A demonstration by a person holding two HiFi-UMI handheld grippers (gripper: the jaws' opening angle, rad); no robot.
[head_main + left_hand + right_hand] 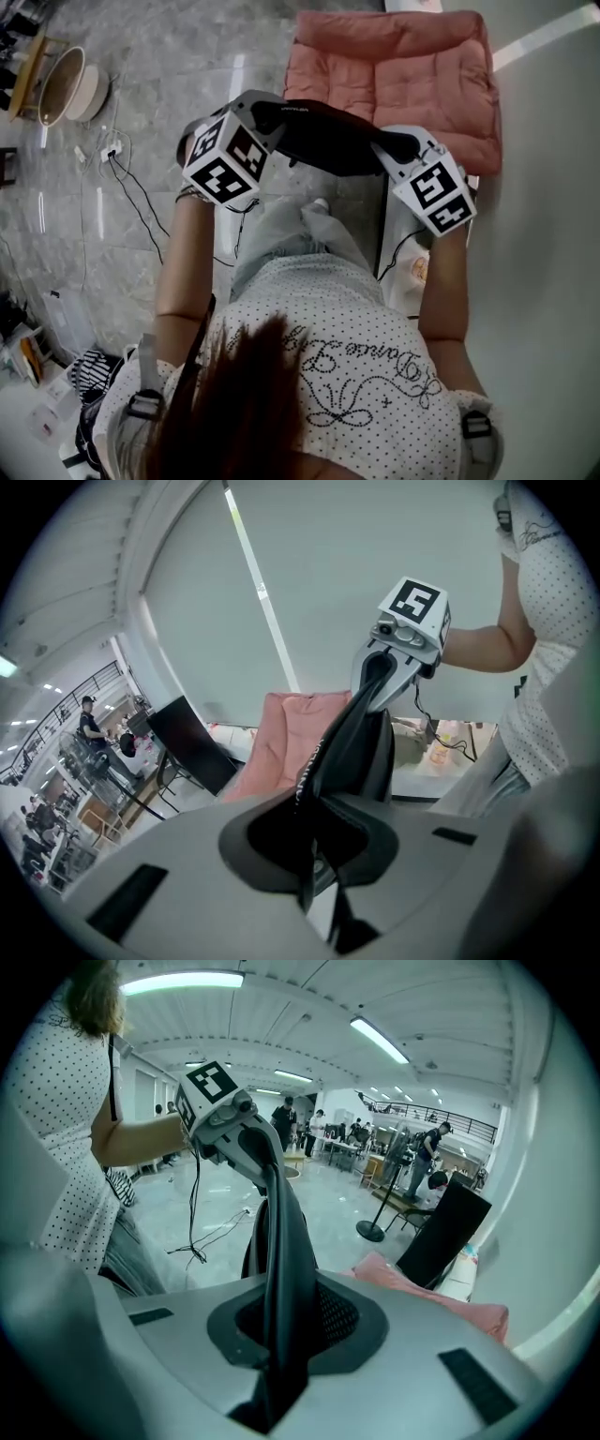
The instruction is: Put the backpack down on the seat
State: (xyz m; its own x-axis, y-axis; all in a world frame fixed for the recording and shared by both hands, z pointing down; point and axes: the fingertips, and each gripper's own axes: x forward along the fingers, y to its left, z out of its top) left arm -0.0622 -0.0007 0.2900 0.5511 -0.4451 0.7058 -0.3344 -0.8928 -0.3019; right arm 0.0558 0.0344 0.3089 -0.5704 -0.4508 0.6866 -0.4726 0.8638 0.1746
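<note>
- Hanging between the two grippers, the black backpack (328, 141) is held up at the near edge of the pink seat cushion (412, 75), not laid on it.
- The left gripper (270, 114) has its jaws pinched almost together on a thin black edge of the bag. The right gripper (396, 150) is clamped the same way on the other end, with fabric filling the narrow gap.
- The seat cushion is squarish and quilted, with puffy salmon-pink panels divided by stitched seams. It lies just beside a plain pale wall (553, 234) on the person's right.
- The floor tiles (169, 56) are grey, marbled and glossy. Thin black cables (136, 192) trail over them from a white power strip (111, 150).
- The room is a large open hall with long strip lights (183, 981) on a white ceiling. A flat black board (441, 1227) leans near the cushion, and people (427, 1152) stand far off.
- The bag is smooth matt black cloth, pulled into a long dark band between the tongs. Small pale lettering runs near its top, and a mesh panel shows in the right gripper view.
</note>
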